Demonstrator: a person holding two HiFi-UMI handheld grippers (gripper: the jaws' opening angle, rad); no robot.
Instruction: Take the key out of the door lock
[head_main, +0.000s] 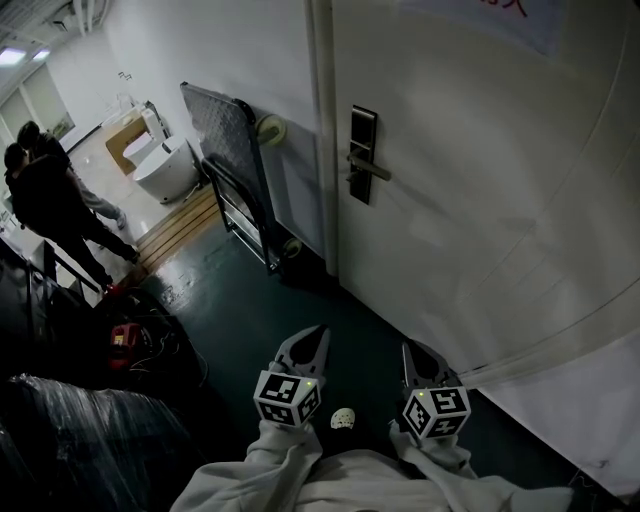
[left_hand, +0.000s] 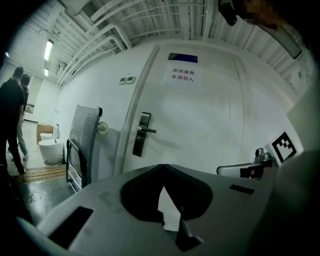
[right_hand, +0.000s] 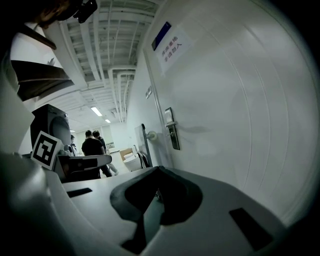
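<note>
The white door (head_main: 480, 200) carries a dark lock plate (head_main: 362, 152) with a metal lever handle (head_main: 368, 168); the same plate shows as a lock plate (left_hand: 144, 133) in the left gripper view and a lock plate (right_hand: 172, 129) in the right gripper view. No key can be made out at this distance. My left gripper (head_main: 311, 336) and right gripper (head_main: 419, 352) hang side by side low in the head view, well short of the door, both pointing toward it. The left gripper (left_hand: 161, 166) has its jaws met at the tips with nothing between them, and so does the right gripper (right_hand: 158, 169).
A folded metal trolley (head_main: 237, 160) leans against the wall left of the door. Two people (head_main: 40, 190) stand far left near white sanitary ware (head_main: 165, 170). Plastic-wrapped goods (head_main: 80, 440) and a red item (head_main: 122, 335) lie lower left. A small white object (head_main: 343, 418) lies on the dark floor.
</note>
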